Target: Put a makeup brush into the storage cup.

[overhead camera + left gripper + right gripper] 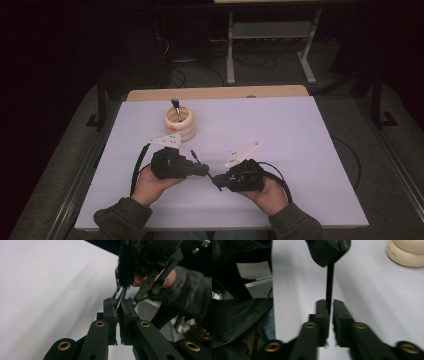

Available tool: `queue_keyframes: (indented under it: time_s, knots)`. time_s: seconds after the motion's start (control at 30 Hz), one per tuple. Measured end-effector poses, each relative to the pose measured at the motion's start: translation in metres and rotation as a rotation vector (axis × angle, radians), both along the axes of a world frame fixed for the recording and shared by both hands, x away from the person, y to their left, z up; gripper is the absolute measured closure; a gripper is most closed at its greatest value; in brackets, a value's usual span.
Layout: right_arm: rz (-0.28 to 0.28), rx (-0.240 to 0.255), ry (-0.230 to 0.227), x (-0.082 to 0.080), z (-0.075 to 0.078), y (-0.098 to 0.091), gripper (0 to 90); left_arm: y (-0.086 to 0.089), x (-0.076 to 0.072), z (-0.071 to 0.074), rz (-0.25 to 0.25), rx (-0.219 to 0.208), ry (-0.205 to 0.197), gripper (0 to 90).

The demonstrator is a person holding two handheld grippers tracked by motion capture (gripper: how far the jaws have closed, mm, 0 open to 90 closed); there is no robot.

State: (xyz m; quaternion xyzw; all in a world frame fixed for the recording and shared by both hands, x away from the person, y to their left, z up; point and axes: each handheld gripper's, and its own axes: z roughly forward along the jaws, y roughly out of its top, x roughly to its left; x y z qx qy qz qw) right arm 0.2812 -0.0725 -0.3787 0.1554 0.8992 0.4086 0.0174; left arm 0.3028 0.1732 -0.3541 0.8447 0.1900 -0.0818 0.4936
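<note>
Above the near middle of the white surface (300, 150), the person's two hands bring the left tongs (206, 170) and the right tongs (216, 179) tip to tip, and a thin black rod (195, 155) passes between them. In the high view the rod slants from just behind the left tongs down to the right tongs, and its ends are hard to make out there. In the left gripper view the left tongs (117, 315) are closed on the thin dark end of the rod (120, 296), which runs on towards the other gripper close ahead. In the right gripper view the right tongs (330, 308) stand nearly together around the rod (329, 282), which rises straight from between the pads to the left gripper's body; whether those pads press on it is probably not decidable from here, since a narrow gap shows lower down. Well behind the left hand, a cream ringed holder (179, 123) stands on the surface with a dark-handled tool (176, 107) upright in it.
</note>
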Motion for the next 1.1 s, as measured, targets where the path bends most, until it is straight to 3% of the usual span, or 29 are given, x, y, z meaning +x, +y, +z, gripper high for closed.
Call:
queue_keyframes:
  time_s: [0.1, 0.23, 0.37, 0.43, 0.53, 0.6, 0.7, 0.87, 1.1]
  knots:
    - [-0.004, -0.042, 0.001, 0.002, -0.003, 0.001, 72.8, -0.001, -0.001, 0.002, 0.009, 0.021, -0.022, 85.1]
    - [0.006, -0.069, -0.001, 0.002, -0.006, 0.005, 72.5, -0.003, -0.003, 0.003, 0.004, 0.029, -0.022, 85.3]
    - [0.010, -0.089, -0.008, -0.001, -0.009, 0.010, 77.9, -0.005, -0.004, 0.003, -0.004, 0.020, -0.020, 85.3]
    - [0.019, -0.080, 0.000, 0.000, -0.010, 0.010, 83.5, -0.006, -0.004, 0.004, -0.005, 0.023, -0.022, 85.3]
    - [0.023, -0.079, 0.003, -0.001, -0.010, 0.011, 84.6, -0.006, -0.004, 0.003, -0.003, 0.030, -0.027, 84.4]
    - [0.021, -0.071, 0.002, -0.001, -0.011, 0.011, 84.7, -0.007, -0.005, 0.003, 0.016, 0.046, -0.039, 76.2]
    - [0.009, -0.055, 0.012, -0.001, -0.010, 0.010, 84.7, -0.007, -0.006, 0.002, 0.021, 0.049, -0.043, 73.2]
    - [0.007, -0.045, 0.029, -0.001, -0.011, 0.010, 84.7, -0.007, -0.006, 0.003, 0.023, 0.031, -0.042, 76.7]
    - [0.008, -0.031, 0.007, -0.001, -0.011, 0.010, 84.3, -0.006, -0.005, 0.005, 0.020, 0.010, -0.029, 84.3]
